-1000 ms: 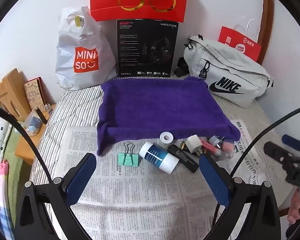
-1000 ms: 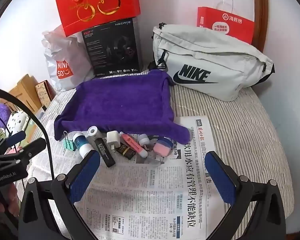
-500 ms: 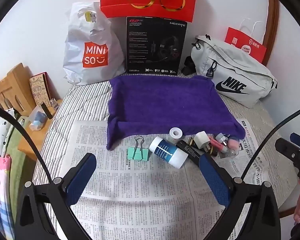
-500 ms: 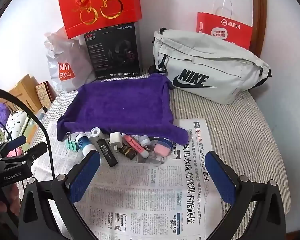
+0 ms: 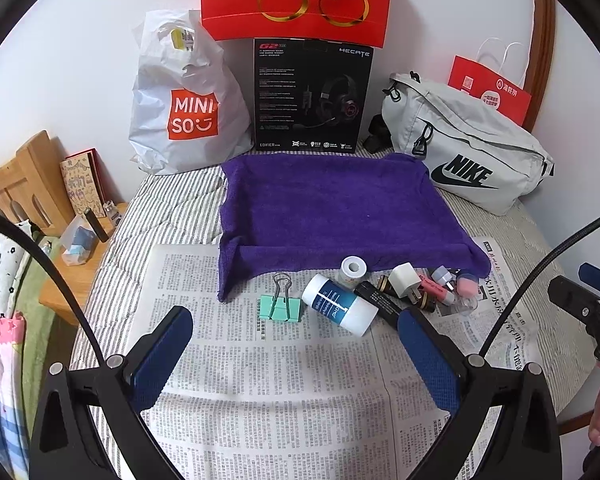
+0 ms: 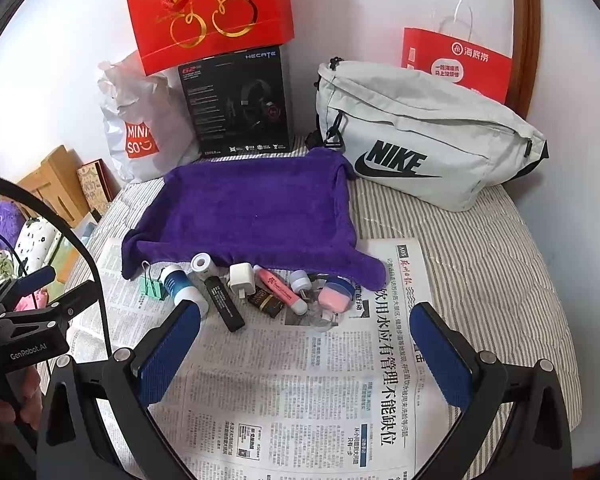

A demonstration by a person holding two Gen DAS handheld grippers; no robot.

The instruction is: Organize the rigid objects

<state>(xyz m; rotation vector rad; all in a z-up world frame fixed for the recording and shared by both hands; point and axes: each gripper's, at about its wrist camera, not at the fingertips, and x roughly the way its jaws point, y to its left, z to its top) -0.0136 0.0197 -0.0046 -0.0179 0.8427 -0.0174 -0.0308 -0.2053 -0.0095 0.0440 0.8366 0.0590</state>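
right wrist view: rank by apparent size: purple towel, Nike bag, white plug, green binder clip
1. purple towel and Nike bag: look alike in apparent area, so no ranking between them; the bag lies farther back.
2. white plug and green binder clip: both small and look alike; the clip is partly hidden by the bottle.

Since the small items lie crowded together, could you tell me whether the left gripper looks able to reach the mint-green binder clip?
Probably yes: the left gripper is open, and the mint-green binder clip lies apart on the newspaper, nothing between.
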